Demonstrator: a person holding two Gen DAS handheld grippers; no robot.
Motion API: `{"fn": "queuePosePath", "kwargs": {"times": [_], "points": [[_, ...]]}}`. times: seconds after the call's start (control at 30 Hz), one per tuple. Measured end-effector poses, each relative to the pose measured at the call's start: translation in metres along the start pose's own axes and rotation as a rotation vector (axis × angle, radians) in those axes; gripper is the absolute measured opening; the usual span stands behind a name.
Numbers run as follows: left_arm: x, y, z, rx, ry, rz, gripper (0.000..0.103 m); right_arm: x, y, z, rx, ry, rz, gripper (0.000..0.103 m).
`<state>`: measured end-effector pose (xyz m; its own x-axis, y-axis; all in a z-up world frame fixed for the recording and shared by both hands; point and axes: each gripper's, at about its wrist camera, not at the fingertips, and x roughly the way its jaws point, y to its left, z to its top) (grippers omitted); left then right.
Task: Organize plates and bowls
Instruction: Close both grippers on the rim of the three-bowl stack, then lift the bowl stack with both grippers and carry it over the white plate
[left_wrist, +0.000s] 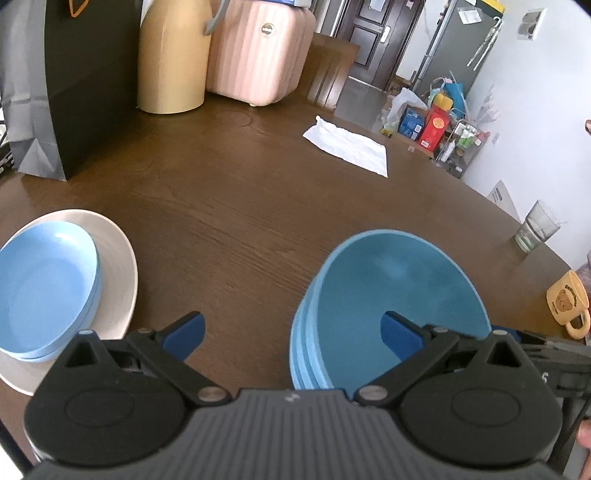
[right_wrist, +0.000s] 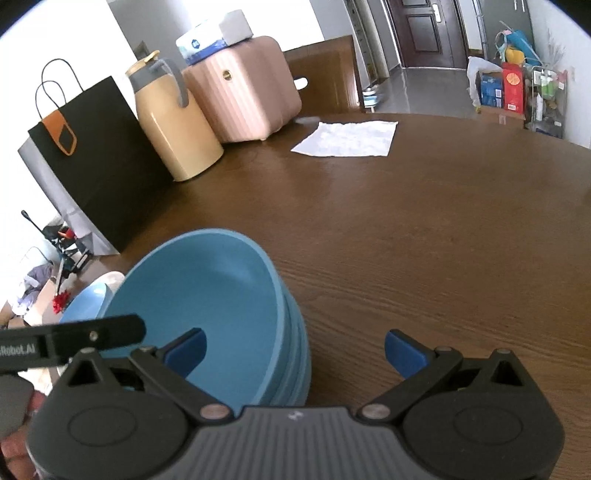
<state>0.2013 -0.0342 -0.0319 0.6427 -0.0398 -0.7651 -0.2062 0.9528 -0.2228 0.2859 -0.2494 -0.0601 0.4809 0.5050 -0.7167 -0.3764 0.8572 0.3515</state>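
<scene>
A stack of several blue bowls (left_wrist: 399, 295) (right_wrist: 207, 295) stands on the brown wooden table (left_wrist: 240, 221). My left gripper (left_wrist: 293, 338) is open; its right finger (left_wrist: 400, 336) hangs over the top bowl's inside and its left finger (left_wrist: 186, 332) over bare table, so the near left rim lies between them. My right gripper (right_wrist: 295, 352) is open too, its left finger (right_wrist: 186, 350) over the bowl and its right finger (right_wrist: 404, 352) over the table. To the left, light blue plates (left_wrist: 44, 288) rest on a white plate (left_wrist: 118, 266).
At the back stand a black paper bag (left_wrist: 81, 81), a tan thermos jug (left_wrist: 171, 55) and a pink case (left_wrist: 258, 51). A white cloth (left_wrist: 347, 146) lies mid-table. A glass (left_wrist: 537, 227) and a yellow bear mug (left_wrist: 569, 302) sit near the right edge.
</scene>
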Motion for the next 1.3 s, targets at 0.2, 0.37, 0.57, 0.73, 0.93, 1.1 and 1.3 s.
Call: {"fn": "queuePosePath", "kwargs": {"times": [0.2,0.37,0.57,0.73,0.93,1.1,1.3], "points": [[0.014,0.014,0.001,-0.037,0.033,0.008,0.103,0.01,0.003,-0.003,0.013,0.008,-0.027,0.102],[0.018,0.01,0.001,-0.019,0.04,0.008,0.102,0.01,0.005,-0.006,0.014,-0.003,-0.031,0.097],[0.03,0.007,-0.001,-0.038,0.088,0.004,0.077,0.013,0.001,-0.008,0.057,0.0,-0.036,0.084],[0.037,0.011,-0.003,-0.069,0.123,-0.019,0.054,0.018,-0.001,-0.011,0.079,0.022,0.003,0.062],[0.037,0.006,-0.002,-0.069,0.122,-0.052,0.035,0.021,0.001,-0.013,0.082,0.023,0.04,0.043],[0.04,0.004,-0.003,-0.074,0.132,-0.07,0.029,0.021,0.0,-0.013,0.08,0.018,0.049,0.041],[0.039,0.0,-0.006,-0.07,0.116,-0.06,0.029,0.022,0.0,-0.013,0.076,0.014,0.049,0.041]]}}
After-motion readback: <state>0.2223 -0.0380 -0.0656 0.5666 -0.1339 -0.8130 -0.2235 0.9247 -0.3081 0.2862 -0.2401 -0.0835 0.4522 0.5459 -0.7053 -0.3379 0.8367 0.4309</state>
